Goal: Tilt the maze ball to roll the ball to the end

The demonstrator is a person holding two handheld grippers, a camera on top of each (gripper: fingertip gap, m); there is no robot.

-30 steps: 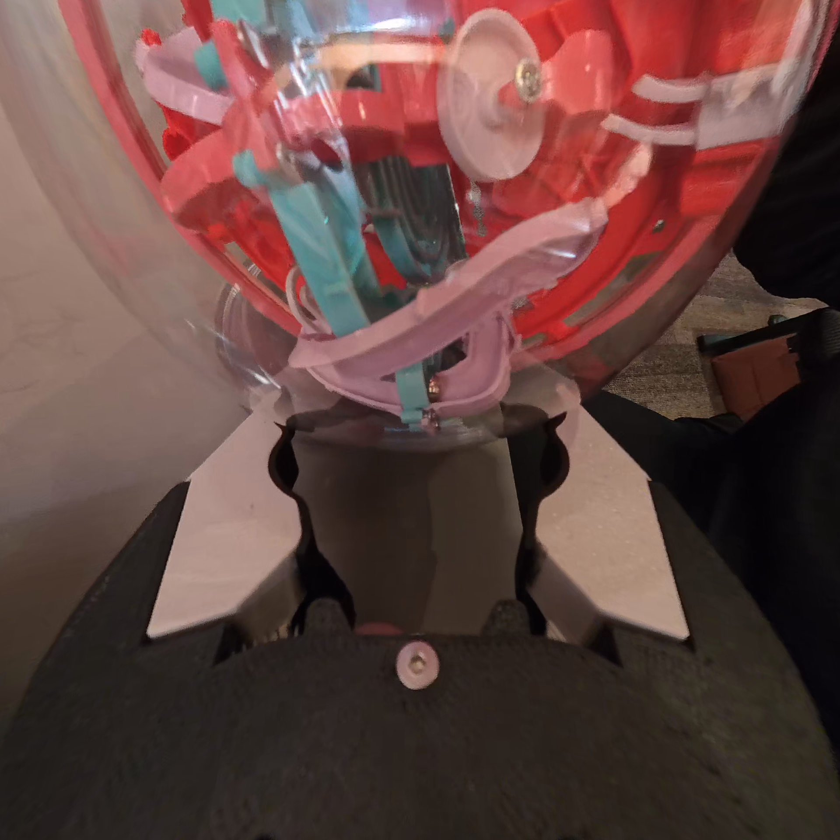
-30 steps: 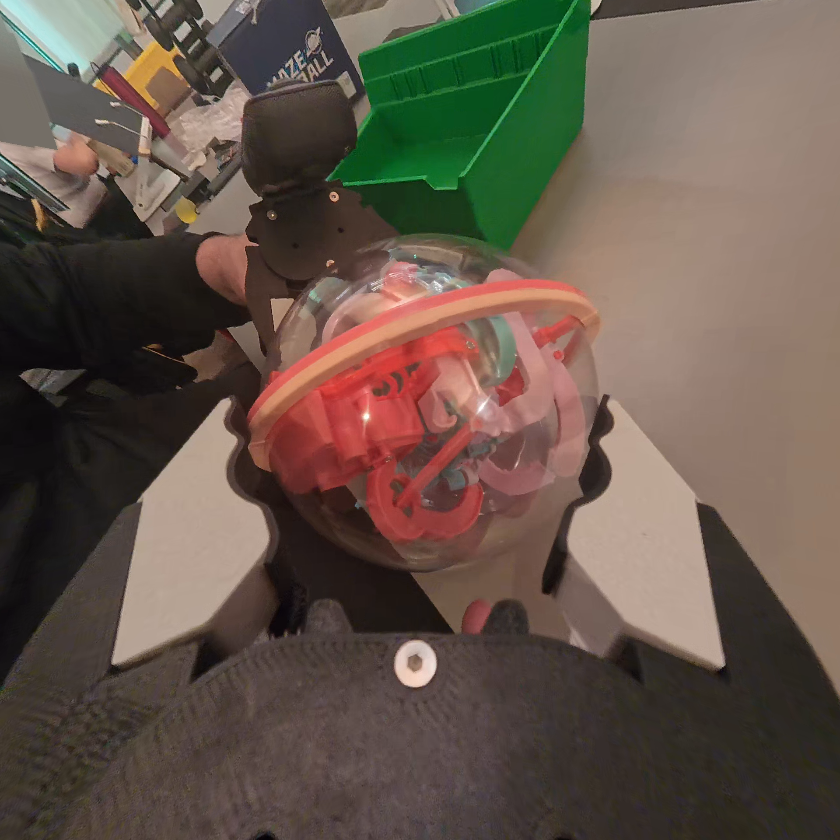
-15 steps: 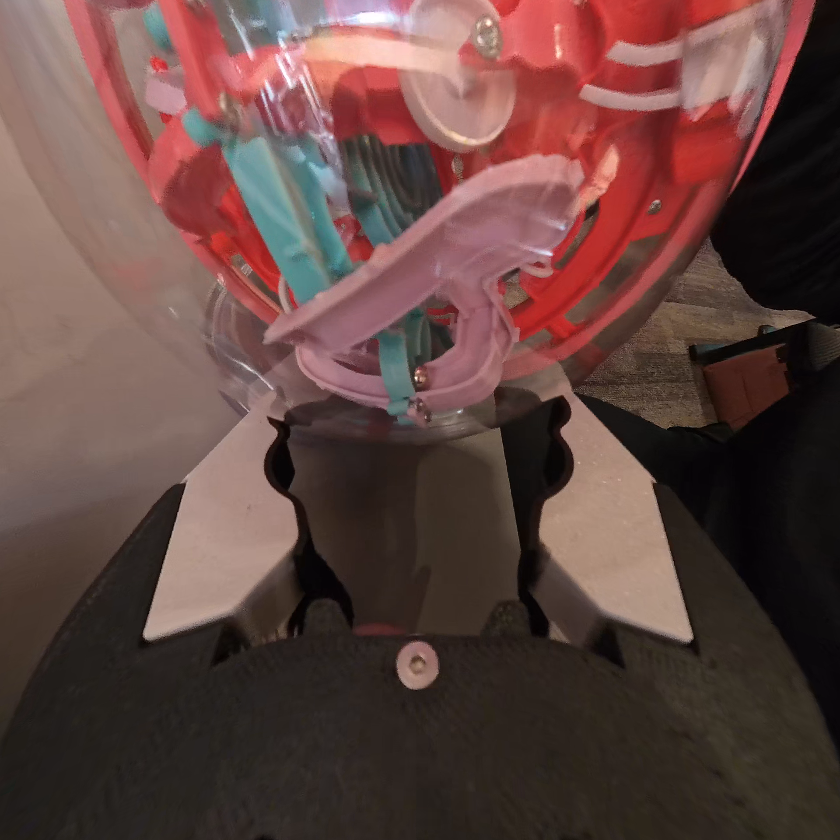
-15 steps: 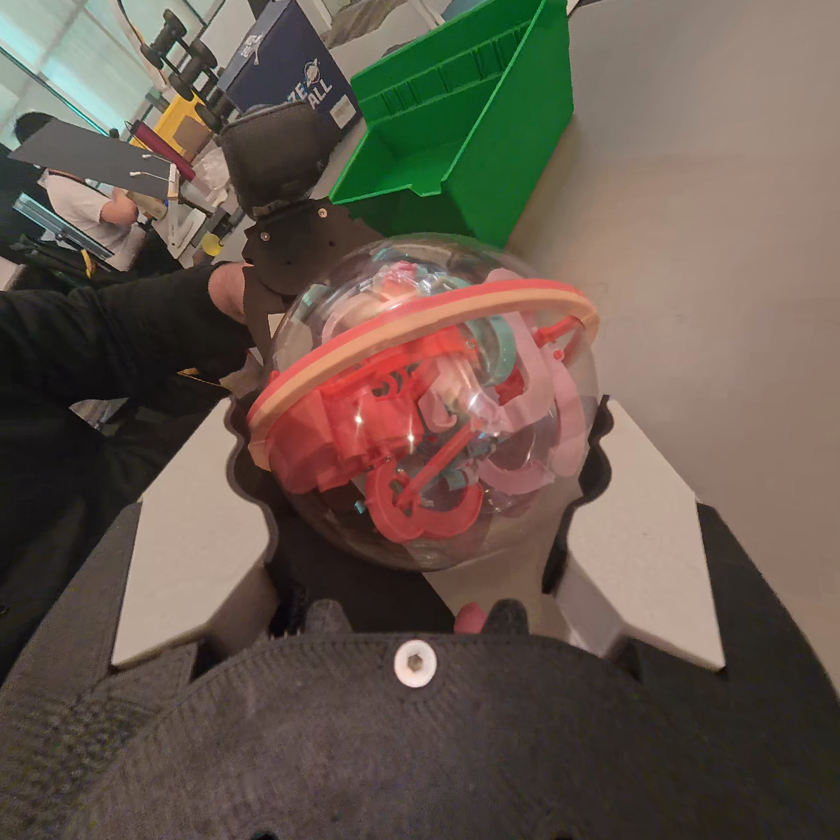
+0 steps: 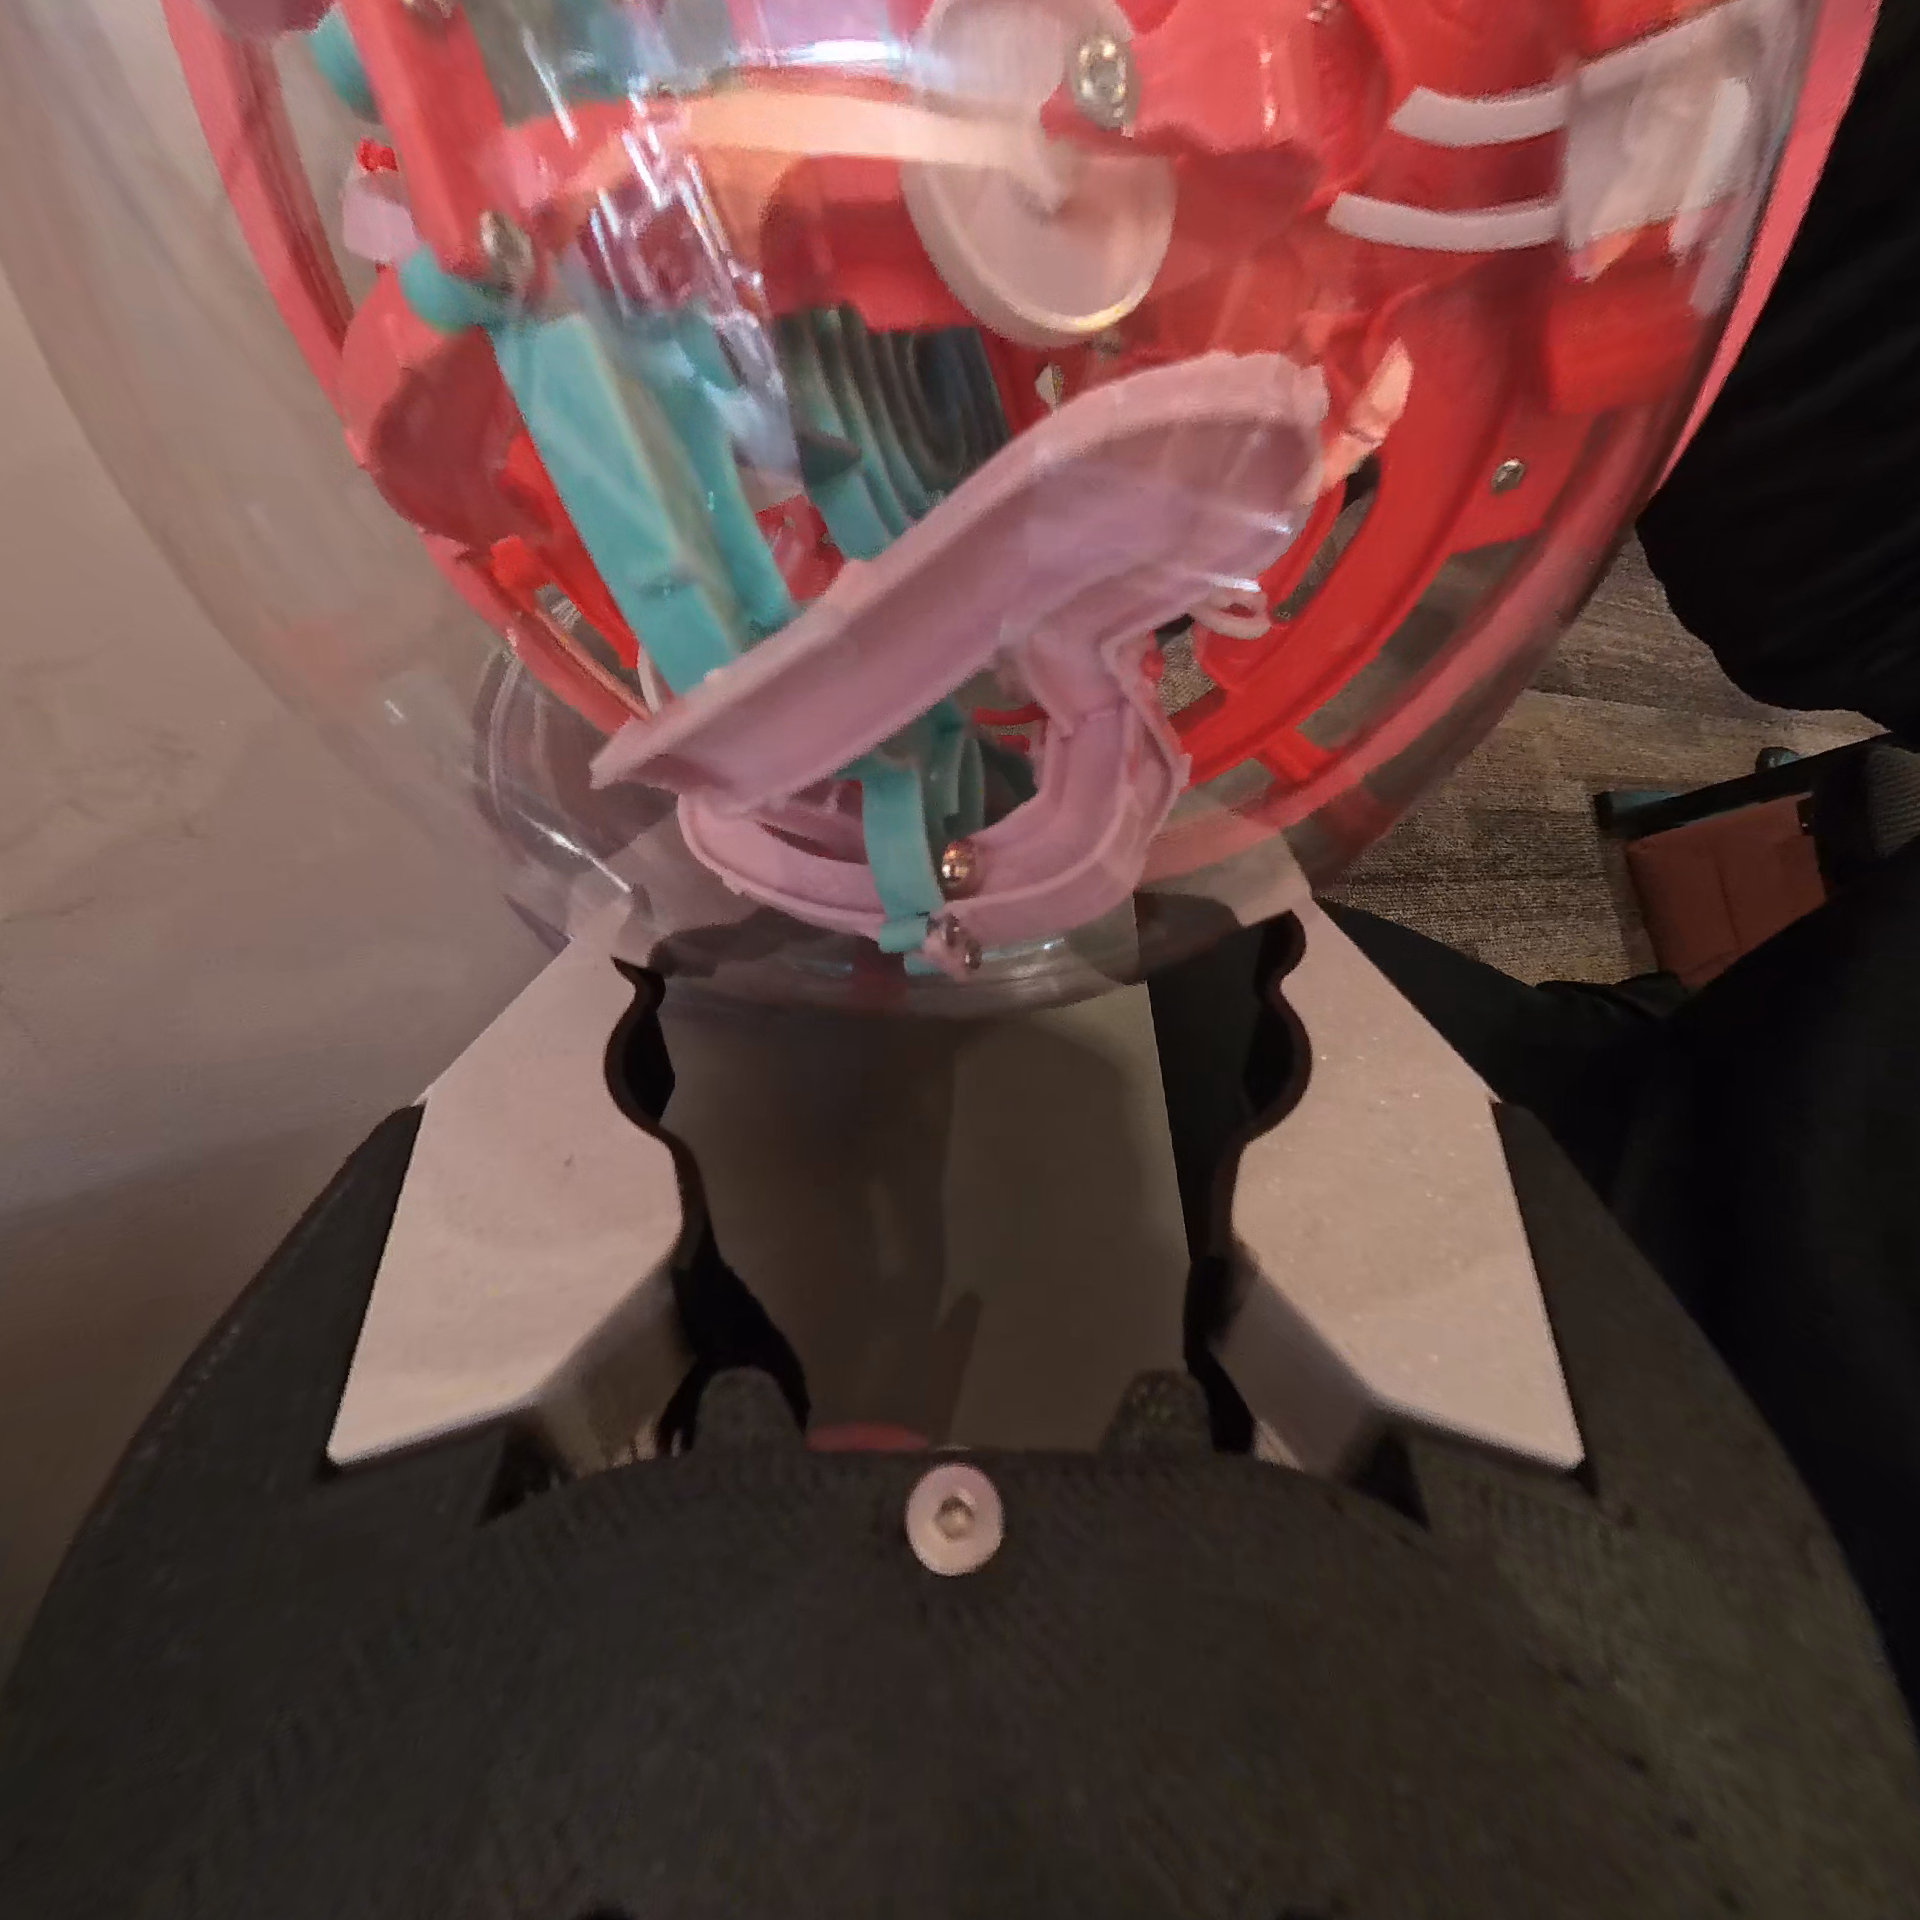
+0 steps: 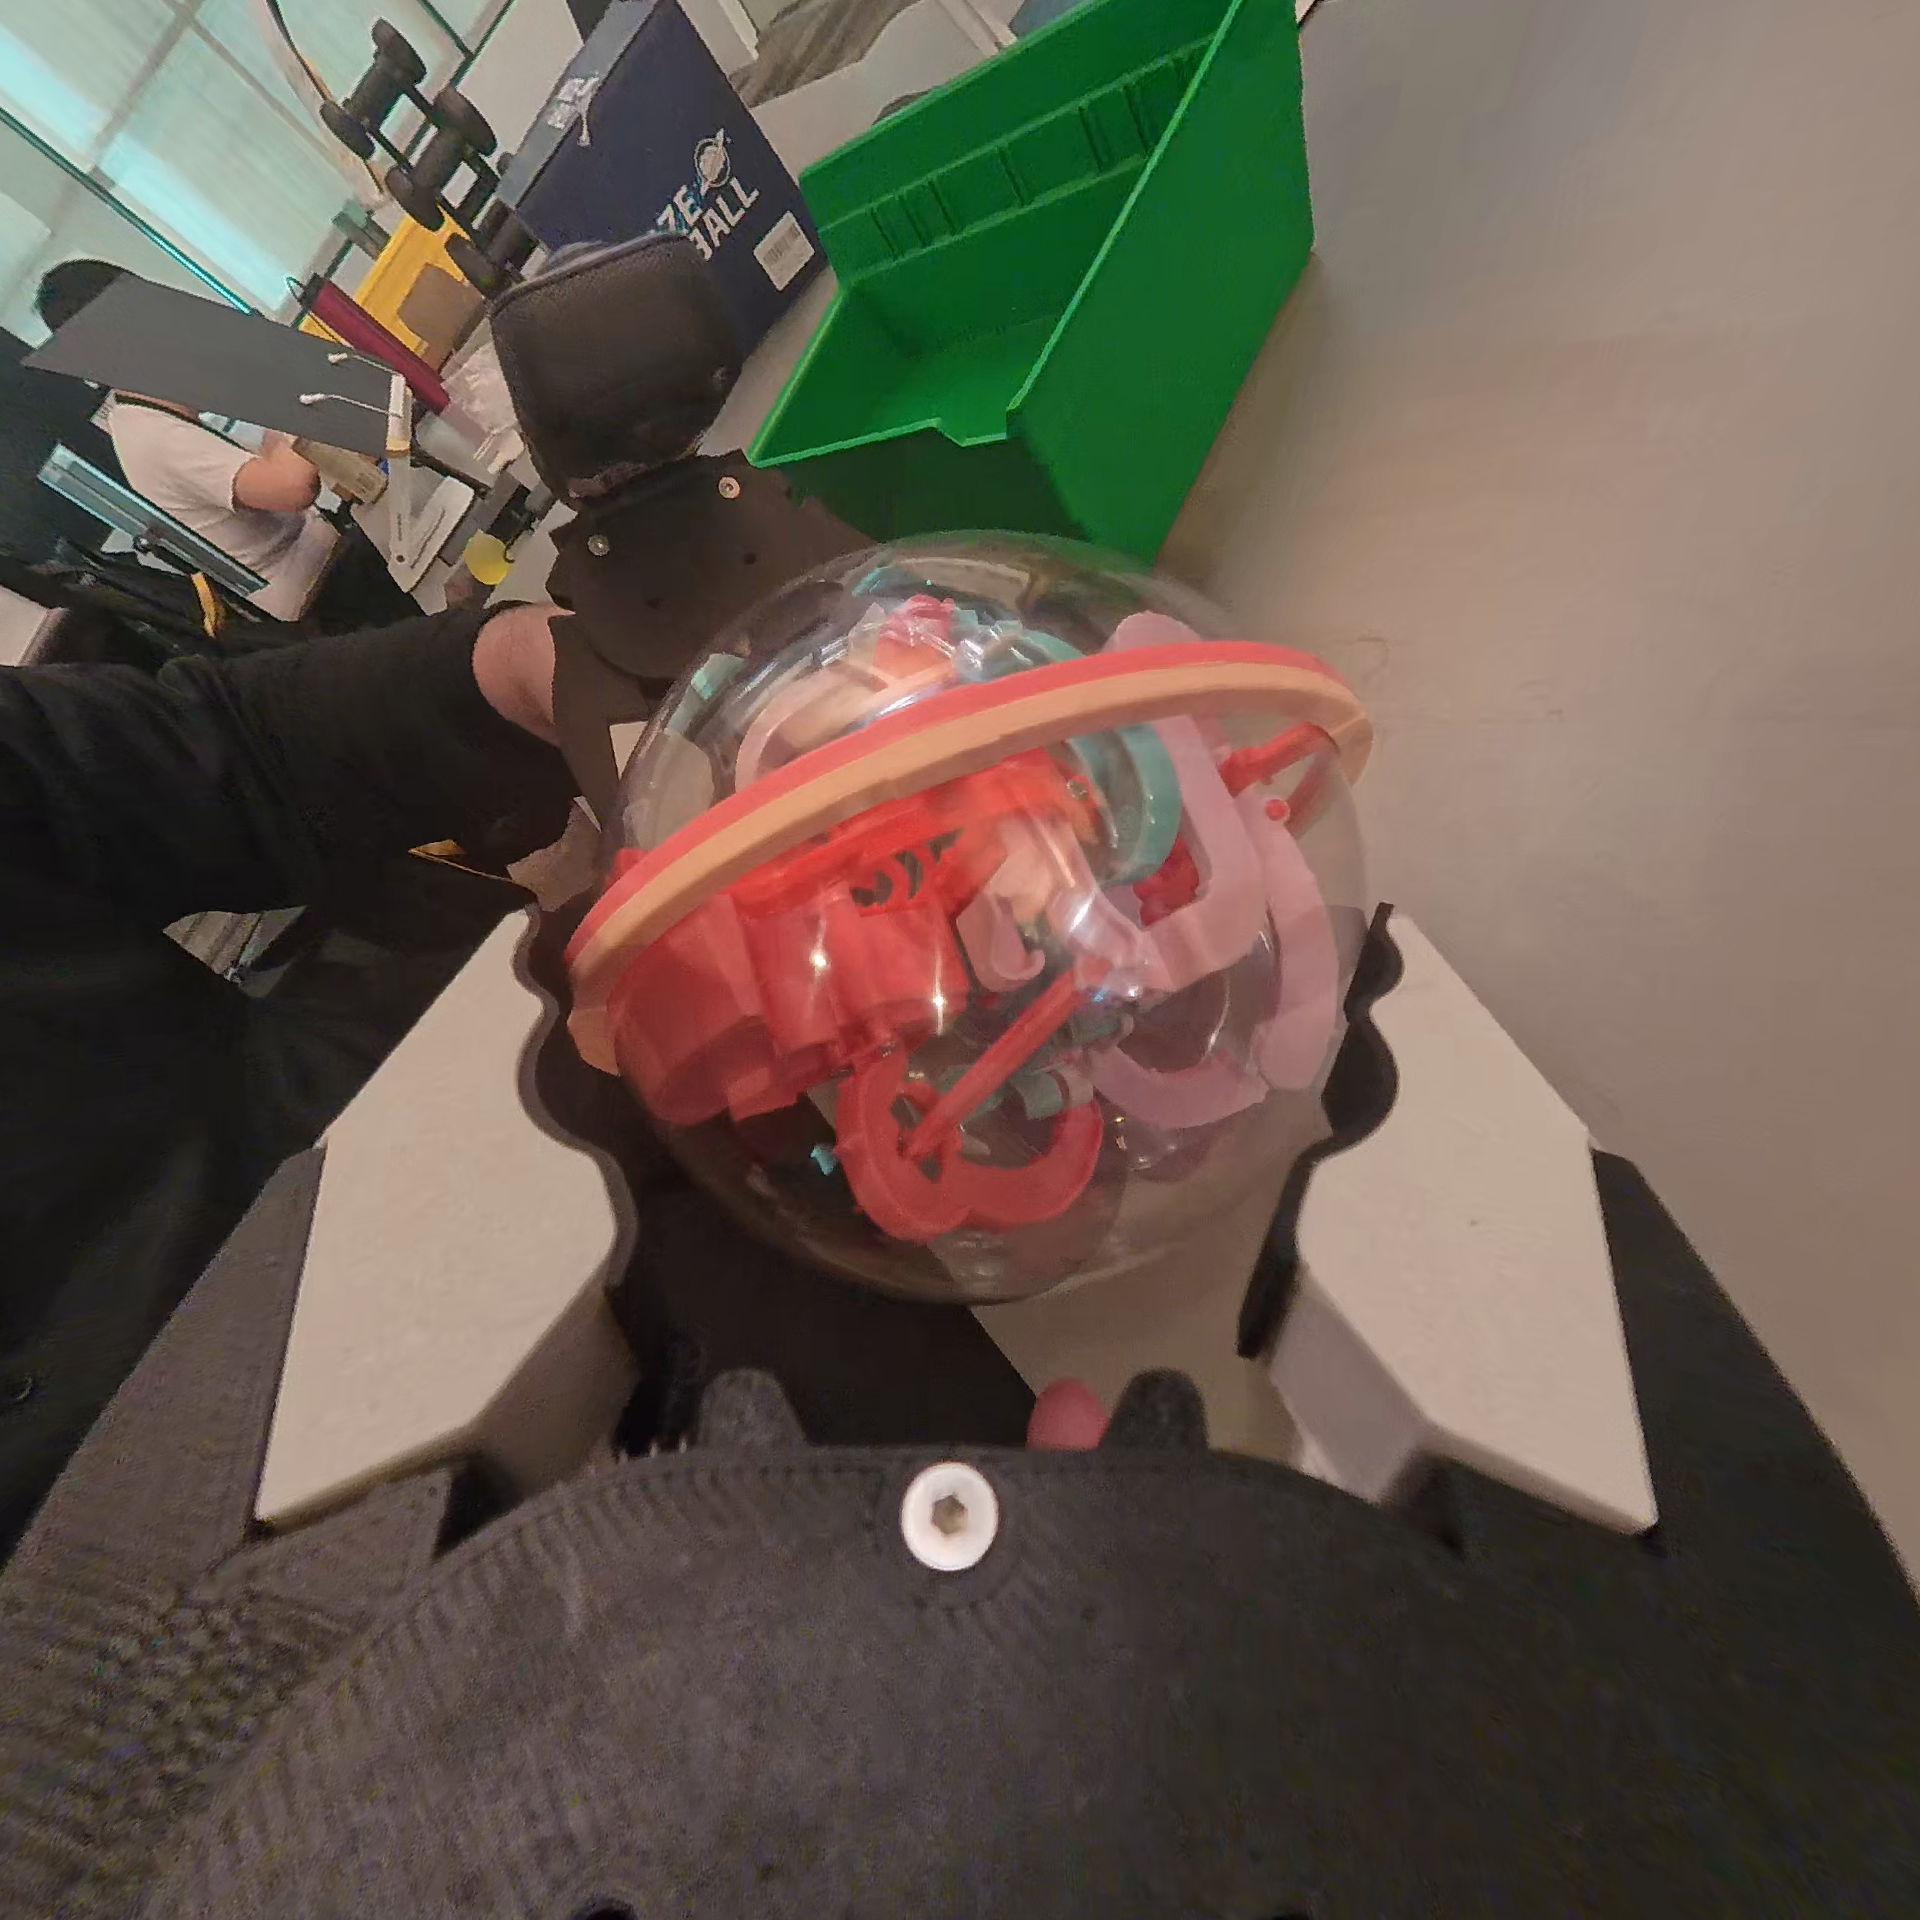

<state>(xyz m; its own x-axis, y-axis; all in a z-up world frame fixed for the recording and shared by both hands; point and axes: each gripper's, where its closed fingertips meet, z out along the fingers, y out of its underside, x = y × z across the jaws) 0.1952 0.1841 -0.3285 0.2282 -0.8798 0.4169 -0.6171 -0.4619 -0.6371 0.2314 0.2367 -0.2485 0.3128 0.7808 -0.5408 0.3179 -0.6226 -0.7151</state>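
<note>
Right claw grips maze ball; green bin behind.

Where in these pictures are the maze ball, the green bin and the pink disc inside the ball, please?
maze ball [image 6: 966, 935]: right wrist view, on the clear shell's front.
green bin [image 6: 1164, 301]: right wrist view, on its long side wall.
pink disc [image 5: 1039, 249]: left wrist view, on the disc's flat face.

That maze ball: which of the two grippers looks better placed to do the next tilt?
Probably the right gripper. Its jaws stand on either side of the maze ball, hugging its widest part, so turning it should turn the ball. The left gripper only meets the ball's curved end at its tips.
</note>
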